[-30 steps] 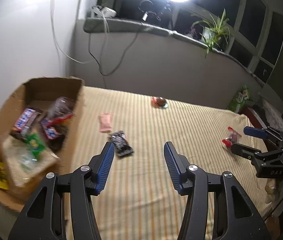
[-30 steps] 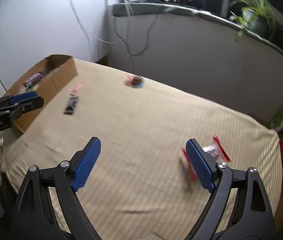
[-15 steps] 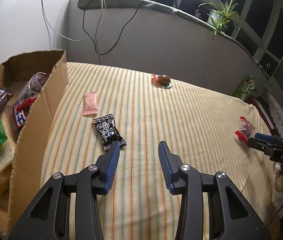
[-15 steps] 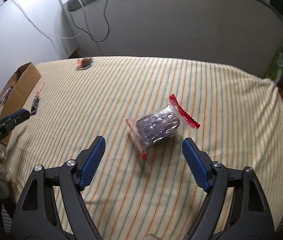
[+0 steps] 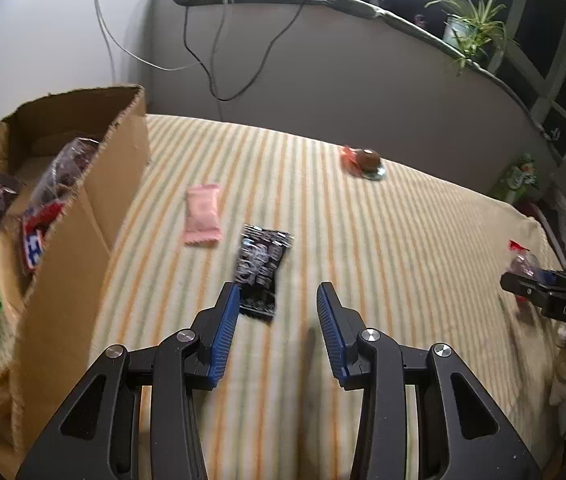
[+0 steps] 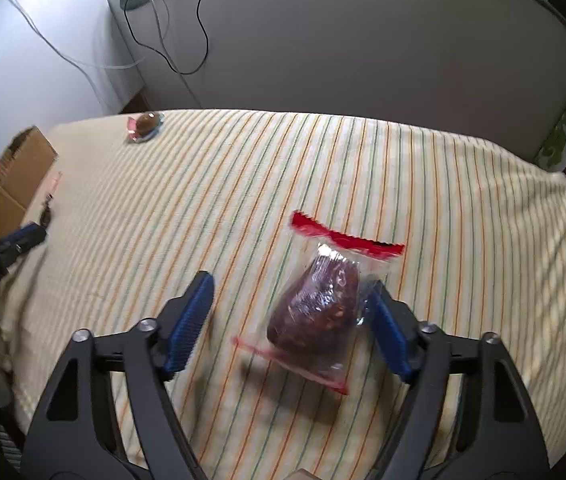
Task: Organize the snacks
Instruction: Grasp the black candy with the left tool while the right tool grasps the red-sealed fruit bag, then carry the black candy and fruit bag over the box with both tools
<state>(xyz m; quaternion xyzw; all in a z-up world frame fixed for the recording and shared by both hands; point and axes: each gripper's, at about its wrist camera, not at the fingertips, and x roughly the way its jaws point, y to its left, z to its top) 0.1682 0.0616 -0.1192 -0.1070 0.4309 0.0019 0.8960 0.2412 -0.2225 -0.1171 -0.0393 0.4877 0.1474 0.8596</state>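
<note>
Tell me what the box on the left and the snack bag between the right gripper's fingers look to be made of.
Box: plain brown corrugated cardboard, matte, with ragged torn edges.
Snack bag: thin clear plastic film, glossy and crinkled, with red serrated seal strips; a dark reddish-brown snack shows through, so it is probably cellophane-like wrap.

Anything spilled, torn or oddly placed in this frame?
Nothing spilled or visibly torn. The cardboard box has ragged cut edges. Four snacks lie loose on the striped cloth: pink packet, black packet, round wrapped sweet, and clear red-edged bag between the open right gripper's fingers.
</note>
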